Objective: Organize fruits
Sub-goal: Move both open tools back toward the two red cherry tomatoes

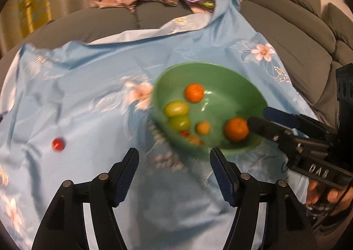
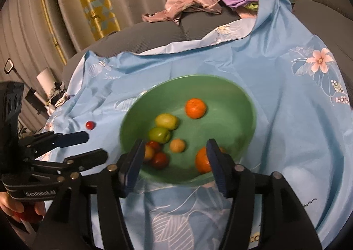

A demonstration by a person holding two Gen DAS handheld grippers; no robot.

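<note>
Item: fruit sorting, late stage. Green bowl (image 2: 247,104) sits on a blue flowered cloth (image 1: 88,73) spread over a grey sofa (image 1: 297,36), toward the cloth's right side. Contents: two oranges (image 2: 195,108), two green fruits (image 2: 159,135), one small yellow fruit (image 2: 177,145) and some red ones (image 2: 160,159) at the near wall. Outstanding: one small red fruit (image 1: 58,144) lying alone on the cloth, well apart from the bowl, toward the left edge. Left claw (image 1: 174,175): released, empty, over bare cloth beside the bowl's near rim. Right claw (image 2: 174,161): released, nothing gripped, hanging over the near rim with an orange just beside its right finger. Step judged: drop-off done, the stray remains. Next move calls for the left claw to cross to the red fruit and close gently, since it is small, round and apt to roll on slick fabric.
</note>
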